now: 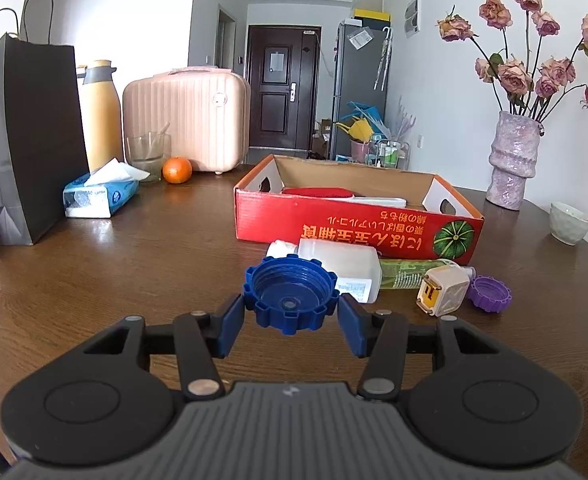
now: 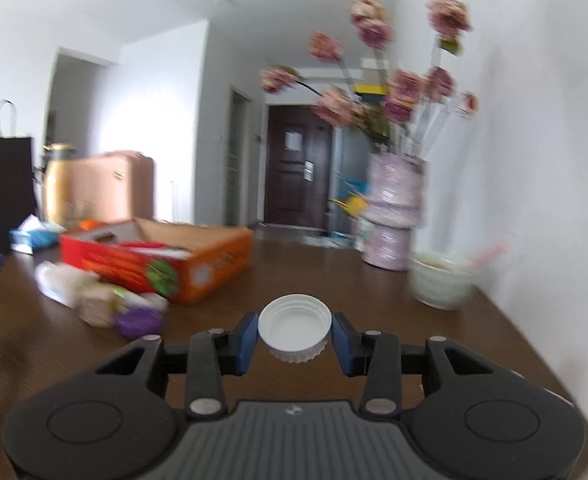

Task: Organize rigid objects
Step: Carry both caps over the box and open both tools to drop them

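Left wrist view: left gripper [image 1: 290,312] jaws are clamping a blue cap [image 1: 289,298] above the table [image 1: 133,272], before the red box [image 1: 358,224] bearing Japanese print. Right gripper [image 2: 294,338] jaws are pinching a white cap [image 2: 294,332]

Bright, even daylight fills both views. The left wrist view is sharp, with pale glare streaks on the glossy desk [image 1: 133,264]. The right wrist view is smeared by motion blur, especially the flowers [image 2: 374,80] and red box [image 2: 141,264]. Fisheye lenses bend edges; corners are dark.
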The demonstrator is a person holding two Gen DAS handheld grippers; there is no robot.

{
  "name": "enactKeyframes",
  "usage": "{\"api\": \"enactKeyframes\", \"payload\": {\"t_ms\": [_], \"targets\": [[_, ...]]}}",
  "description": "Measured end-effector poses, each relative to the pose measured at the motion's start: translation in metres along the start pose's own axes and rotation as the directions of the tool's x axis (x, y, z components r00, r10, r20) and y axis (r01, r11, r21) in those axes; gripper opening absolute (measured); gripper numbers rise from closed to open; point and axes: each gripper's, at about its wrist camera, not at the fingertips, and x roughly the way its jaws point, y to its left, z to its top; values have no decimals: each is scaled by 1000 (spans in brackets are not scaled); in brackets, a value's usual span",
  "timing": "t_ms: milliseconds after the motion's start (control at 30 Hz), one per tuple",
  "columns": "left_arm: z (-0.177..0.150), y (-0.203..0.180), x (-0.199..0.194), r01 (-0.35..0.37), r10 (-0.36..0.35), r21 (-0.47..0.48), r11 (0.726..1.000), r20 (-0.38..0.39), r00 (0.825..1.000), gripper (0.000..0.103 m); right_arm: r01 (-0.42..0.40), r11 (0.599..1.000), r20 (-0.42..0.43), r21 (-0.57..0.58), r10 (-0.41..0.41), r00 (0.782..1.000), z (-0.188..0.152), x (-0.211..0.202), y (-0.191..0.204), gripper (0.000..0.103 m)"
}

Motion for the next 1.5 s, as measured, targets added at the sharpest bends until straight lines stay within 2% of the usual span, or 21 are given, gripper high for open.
{"api": "enactKeyframes", "payload": {"t_ms": [167, 300, 500, 733, 967, 1067, 1233, 1267, 1333, 1400, 1500], "targets": [[4, 2, 3, 4, -4, -4, 1000, 2, 1000, 52, -78, 997, 19, -21, 78, 997, 15, 20, 41, 39], [7, 2, 3, 8, -8, 6, 1000, 7, 1000, 52, -88, 995, 13, -52, 89, 996, 19, 30, 62, 40], [14, 6, 14, 11, -11, 0, 1000, 9, 1000, 52, -84, 996, 11, -34, 84, 996, 28, 34, 68, 40], [58, 2, 43, 75, -76, 25, 997, 51, 996, 52, -137, 990, 24, -38, 138, 990, 65, 66, 81, 40], [106, -11, 89, 149, -154, 73, 986, 73, 985, 52, -161, 986, -69, -37, 159, 985, 100, 145, 93, 39], [123, -15, 121, 175, -179, 79, 981, 38, 983, 52, -165, 986, -113, -10, 163, 980, 111, 184, 94, 39], [149, -22, 187, 218, -214, 73, 973, -62, 975, 49, -151, 988, -206, 21, 152, 967, 128, 257, 90, 39], [154, -25, 203, 228, -222, 68, 971, -96, 970, 38, -138, 990, -242, 25, 140, 960, 131, 276, 90, 40], [159, -31, 231, 251, -241, 54, 966, -156, 958, 37, -106, 994, -306, 31, 110, 946, 136, 309, 88, 40], [160, -38, 257, 265, -252, 38, 964, -205, 946, 36, -79, 996, -376, 38, 88, 923, 137, 343, 88, 40], [156, -49, 295, 267, -249, 22, 964, -290, 924, 26, -51, 999, -462, 10, 50, 886, 133, 384, 91, 40]]}}
